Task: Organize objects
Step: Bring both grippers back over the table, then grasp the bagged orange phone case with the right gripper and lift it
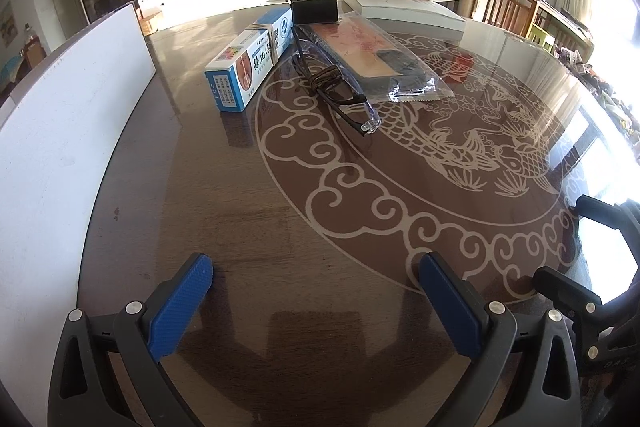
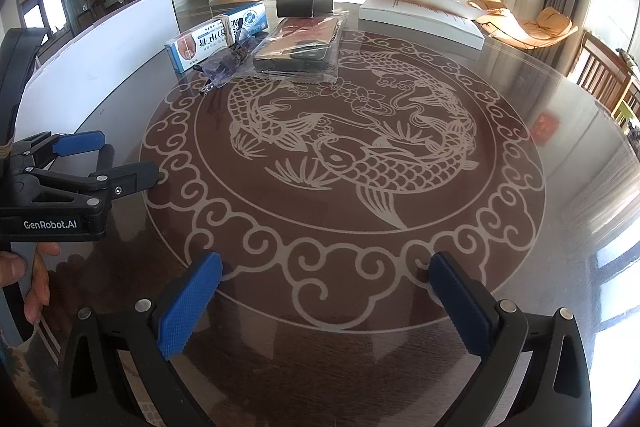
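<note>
The left gripper (image 1: 316, 291) has its jaws spread wide with nothing between them, only bare tabletop (image 1: 280, 195) under the blue pads. The right gripper (image 2: 326, 291) is the same: jaws released, empty, hanging over the carved fish pattern. Both point down toward the glass, so I judge no object has been picked yet.

All the task's things lie well ahead of both jaws, gathered at the far side of the tabletop. Nearest is a pair of glasses (image 1: 340, 91), folded, lying between the blue-and-white carton (image 1: 250, 61) and a clear plastic packet (image 1: 376, 63). The packet is sealed and holds a flat dark item with a reddish card; what it is exactly I cannot tell. Behind it stands a small black box (image 1: 314, 9), closed. Further right is a white box (image 1: 404, 9) with its lid raised, probably the place meant for the loose things.
</note>
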The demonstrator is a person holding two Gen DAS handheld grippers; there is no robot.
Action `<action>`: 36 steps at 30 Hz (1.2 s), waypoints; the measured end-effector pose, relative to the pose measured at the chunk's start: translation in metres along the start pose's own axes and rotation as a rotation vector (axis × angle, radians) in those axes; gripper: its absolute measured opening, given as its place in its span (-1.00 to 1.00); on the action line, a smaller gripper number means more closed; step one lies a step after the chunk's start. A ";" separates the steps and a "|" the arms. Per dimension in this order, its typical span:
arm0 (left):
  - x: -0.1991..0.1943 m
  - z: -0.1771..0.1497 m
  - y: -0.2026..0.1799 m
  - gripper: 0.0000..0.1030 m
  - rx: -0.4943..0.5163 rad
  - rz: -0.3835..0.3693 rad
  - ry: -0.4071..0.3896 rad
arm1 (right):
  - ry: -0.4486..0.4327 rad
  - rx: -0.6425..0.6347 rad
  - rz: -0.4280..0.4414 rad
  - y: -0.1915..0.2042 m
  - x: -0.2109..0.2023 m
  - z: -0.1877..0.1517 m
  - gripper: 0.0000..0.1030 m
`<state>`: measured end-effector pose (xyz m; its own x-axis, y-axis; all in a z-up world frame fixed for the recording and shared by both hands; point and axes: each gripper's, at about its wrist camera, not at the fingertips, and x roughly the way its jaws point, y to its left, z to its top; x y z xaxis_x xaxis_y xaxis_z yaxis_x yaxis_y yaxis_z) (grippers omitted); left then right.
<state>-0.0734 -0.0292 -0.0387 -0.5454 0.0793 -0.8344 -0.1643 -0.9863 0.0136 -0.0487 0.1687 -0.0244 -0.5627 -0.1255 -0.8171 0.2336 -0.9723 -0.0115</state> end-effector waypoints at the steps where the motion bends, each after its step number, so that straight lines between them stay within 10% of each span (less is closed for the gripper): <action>1: -0.001 0.000 0.004 1.00 0.008 0.007 0.004 | 0.000 0.000 0.000 0.000 0.000 0.000 1.00; 11: -0.005 -0.006 0.028 1.00 -0.024 0.006 -0.036 | 0.030 -0.005 0.007 -0.003 0.005 0.008 1.00; 25: -0.004 -0.005 0.026 1.00 -0.025 0.006 -0.036 | 0.131 0.163 0.126 0.004 0.138 0.216 1.00; 36: -0.006 -0.005 0.023 1.00 -0.025 0.006 -0.035 | 0.072 0.035 -0.023 0.012 0.119 0.181 0.48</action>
<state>-0.0701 -0.0529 -0.0360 -0.5750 0.0784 -0.8144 -0.1405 -0.9901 0.0038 -0.2567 0.1062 -0.0176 -0.5086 -0.0896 -0.8564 0.1929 -0.9811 -0.0119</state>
